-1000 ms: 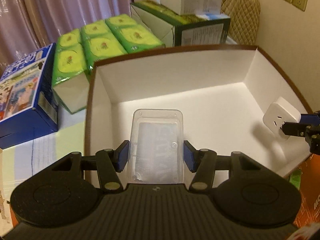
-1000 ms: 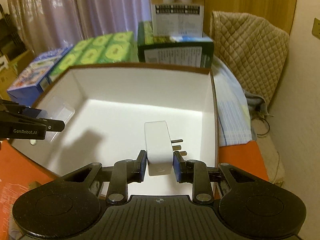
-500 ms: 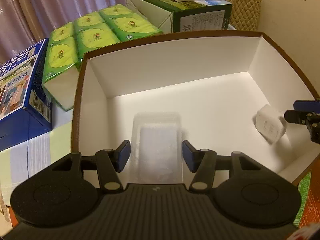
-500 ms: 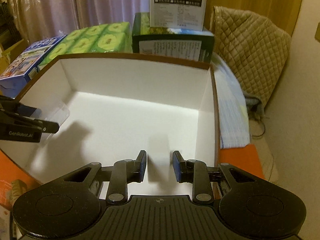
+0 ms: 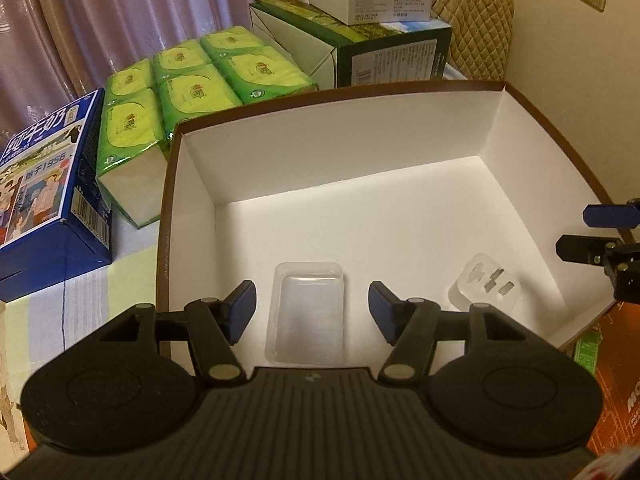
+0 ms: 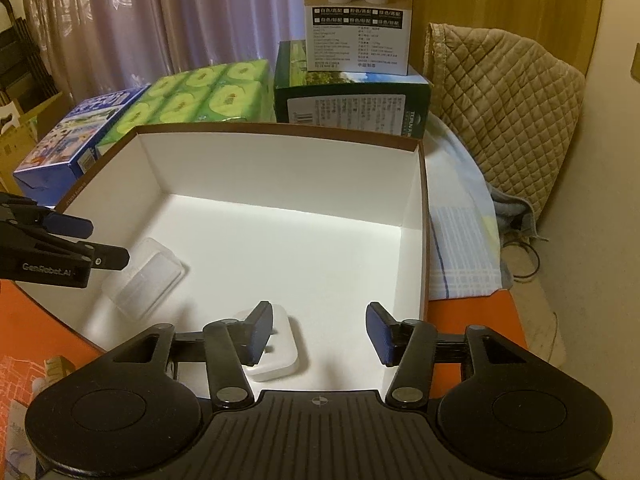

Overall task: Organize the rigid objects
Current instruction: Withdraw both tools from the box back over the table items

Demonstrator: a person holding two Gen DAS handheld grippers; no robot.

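A clear plastic tray [image 5: 306, 312] lies flat on the white floor of a brown-rimmed box [image 5: 400, 208]. My left gripper [image 5: 312, 310] hangs above it, jaws opening, pads well clear of the tray. The tray [image 6: 144, 278] also shows in the right wrist view. A white plug adapter [image 6: 276, 350] lies on the box floor [image 6: 280, 248] with its prongs up, partly behind my right gripper's left finger. My right gripper [image 6: 318, 332] is above it with its jaws opening and nothing between them. The adapter [image 5: 486, 286] sits near the box's right wall in the left wrist view.
Green tissue packs [image 5: 180, 80], a blue carton [image 5: 44, 184] and a dark green box [image 5: 360, 48] topped by a white box stand behind the open box. A quilted chair [image 6: 508, 120] and a checked cloth [image 6: 464, 236] are to the right. Orange surface [image 6: 476, 312] borders the box.
Both grippers let go. The clear tray dropped from the left gripper onto the box floor, and the adapter fell from the right gripper and landed prongs up. Both jaws widened.
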